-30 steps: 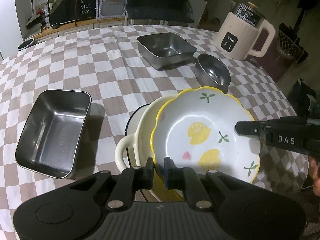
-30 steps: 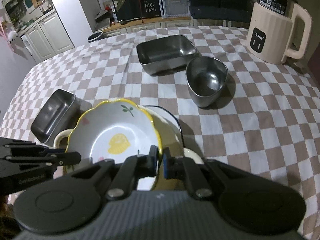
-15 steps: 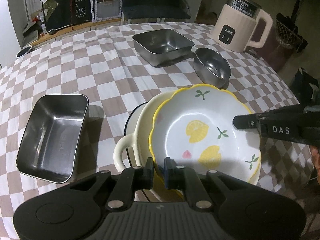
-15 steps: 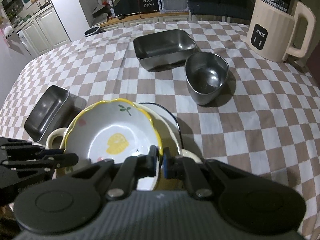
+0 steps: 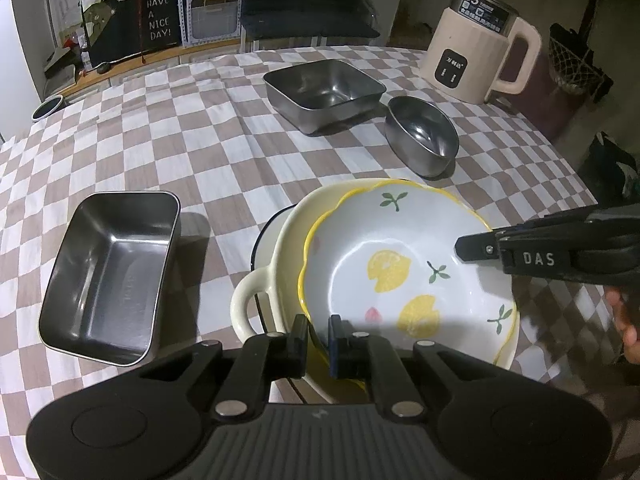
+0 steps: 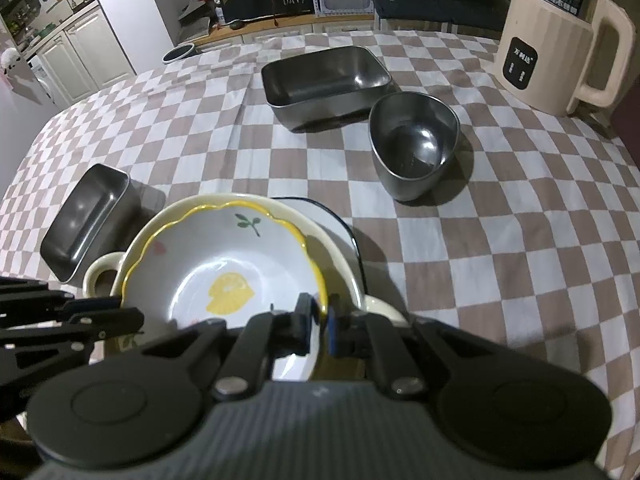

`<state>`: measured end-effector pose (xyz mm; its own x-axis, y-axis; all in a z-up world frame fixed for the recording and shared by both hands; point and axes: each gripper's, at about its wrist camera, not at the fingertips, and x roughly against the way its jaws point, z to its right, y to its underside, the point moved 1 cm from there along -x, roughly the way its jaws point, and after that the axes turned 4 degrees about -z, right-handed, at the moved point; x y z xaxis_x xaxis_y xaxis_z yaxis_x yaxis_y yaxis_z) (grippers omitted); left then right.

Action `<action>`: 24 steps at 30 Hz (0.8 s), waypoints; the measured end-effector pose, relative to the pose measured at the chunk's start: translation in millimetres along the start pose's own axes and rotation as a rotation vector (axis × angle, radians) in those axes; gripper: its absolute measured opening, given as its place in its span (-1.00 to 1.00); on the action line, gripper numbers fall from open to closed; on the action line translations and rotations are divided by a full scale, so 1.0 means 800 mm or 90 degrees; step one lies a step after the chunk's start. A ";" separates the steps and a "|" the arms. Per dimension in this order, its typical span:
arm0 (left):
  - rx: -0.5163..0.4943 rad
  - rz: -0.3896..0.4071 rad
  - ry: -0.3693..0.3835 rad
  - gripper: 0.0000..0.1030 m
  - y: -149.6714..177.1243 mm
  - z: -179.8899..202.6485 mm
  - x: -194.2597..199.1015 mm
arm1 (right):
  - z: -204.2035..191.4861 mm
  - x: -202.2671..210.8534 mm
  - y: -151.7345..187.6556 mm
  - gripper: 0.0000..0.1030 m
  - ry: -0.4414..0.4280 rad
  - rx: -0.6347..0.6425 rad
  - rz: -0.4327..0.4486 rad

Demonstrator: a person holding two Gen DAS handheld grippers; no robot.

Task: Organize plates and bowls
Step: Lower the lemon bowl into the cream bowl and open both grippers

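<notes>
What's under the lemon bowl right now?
The lemon bowl, gripped at its rim by both grippers, sits in a cream handled dish. A dark-rimmed white plate peeks out beneath that. Anything further under the stack is covered.

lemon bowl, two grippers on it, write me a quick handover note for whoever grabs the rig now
Left gripper: shut on the near rim of the lemon bowl.
Right gripper: shut on the opposite rim of the same bowl.
Position: the lemon bowl sits in the cream handled bowl, which rests on a blue-rimmed plate.
Apart on the checked cloth: steel rectangular tin, steel square pan, steel oval bowl.
Done: ceramics nested, judging by the stack.
Left: release the bowl if seated; the steel pieces look unsorted.
</notes>
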<state>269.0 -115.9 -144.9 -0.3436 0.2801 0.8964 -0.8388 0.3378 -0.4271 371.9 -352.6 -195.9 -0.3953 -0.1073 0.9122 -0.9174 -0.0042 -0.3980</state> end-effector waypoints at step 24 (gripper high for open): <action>0.038 -0.009 -0.001 -0.73 -0.008 -0.005 0.006 | -0.005 -0.009 0.005 -0.59 -0.018 0.033 -0.033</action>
<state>274.4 -113.2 -138.3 -0.3327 0.2739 0.9024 -0.8670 0.2877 -0.4069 371.0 -348.2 -203.6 -0.3456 -0.1337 0.9288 -0.9325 -0.0620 -0.3559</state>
